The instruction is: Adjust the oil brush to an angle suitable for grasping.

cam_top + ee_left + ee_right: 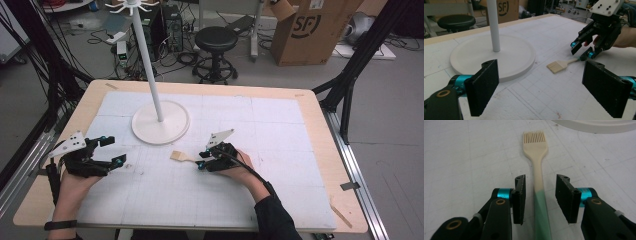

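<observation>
High view: the brush (181, 157) lies mid-table, just before the stand base (160, 122), its head toward the left edge, its handle under the right gripper (201, 161). Left gripper view: left gripper (541, 87) spread wide, nothing between. Right gripper view: handle turns green between the jaws, a gap each side, not pinched.

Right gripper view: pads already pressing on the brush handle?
No: the right gripper straddles the brush handle, but bare table shows between each pad and the handle.
</observation>
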`<state>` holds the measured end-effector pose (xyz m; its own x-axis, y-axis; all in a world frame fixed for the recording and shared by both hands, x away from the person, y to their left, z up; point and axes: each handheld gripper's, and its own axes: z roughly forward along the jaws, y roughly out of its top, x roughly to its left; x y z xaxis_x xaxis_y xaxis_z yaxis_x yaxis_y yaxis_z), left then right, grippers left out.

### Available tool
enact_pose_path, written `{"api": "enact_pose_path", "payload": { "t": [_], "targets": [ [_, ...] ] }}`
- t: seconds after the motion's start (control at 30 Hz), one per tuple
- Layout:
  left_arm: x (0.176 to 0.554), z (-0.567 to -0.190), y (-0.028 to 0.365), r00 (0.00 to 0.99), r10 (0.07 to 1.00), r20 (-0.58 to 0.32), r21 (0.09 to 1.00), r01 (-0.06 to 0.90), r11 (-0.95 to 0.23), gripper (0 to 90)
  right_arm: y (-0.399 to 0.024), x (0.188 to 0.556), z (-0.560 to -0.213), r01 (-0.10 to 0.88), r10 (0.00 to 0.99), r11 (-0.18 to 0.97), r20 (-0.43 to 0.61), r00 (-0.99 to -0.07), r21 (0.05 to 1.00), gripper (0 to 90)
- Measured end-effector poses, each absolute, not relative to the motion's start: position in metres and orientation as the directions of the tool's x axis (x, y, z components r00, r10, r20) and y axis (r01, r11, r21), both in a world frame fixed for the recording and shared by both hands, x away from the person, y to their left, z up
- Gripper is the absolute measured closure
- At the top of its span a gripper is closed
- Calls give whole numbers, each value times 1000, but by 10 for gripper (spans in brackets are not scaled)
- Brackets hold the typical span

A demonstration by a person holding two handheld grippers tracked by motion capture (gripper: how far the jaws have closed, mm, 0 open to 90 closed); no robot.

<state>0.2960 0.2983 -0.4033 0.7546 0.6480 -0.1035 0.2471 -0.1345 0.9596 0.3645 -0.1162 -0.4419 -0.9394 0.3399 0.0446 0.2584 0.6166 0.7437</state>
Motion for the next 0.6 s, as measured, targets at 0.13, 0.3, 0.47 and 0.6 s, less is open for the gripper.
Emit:
{"api": "enact_pose_path", "payload": {
  "t": [0.13,0.3,0.47,0.6],
  "targets": [
    [296,-403,298,754,649,-104,960,247,-134,147,-115,365,-444,264,345,632,41,-938,728,658],
    [296,-404,297,753,650,-105,958,252,-136,147,-115,365,-445,257,346,637,28,-938,727,708],
    [296,-403,297,753,650,-103,959,248,-135,147,-114,363,-444,253,340,643,27,-940,722,814],
    [295,-402,298,754,649,-105,961,245,-129,148,-114,364,-444,259,339,637,37,-940,726,821]
  ]
}}
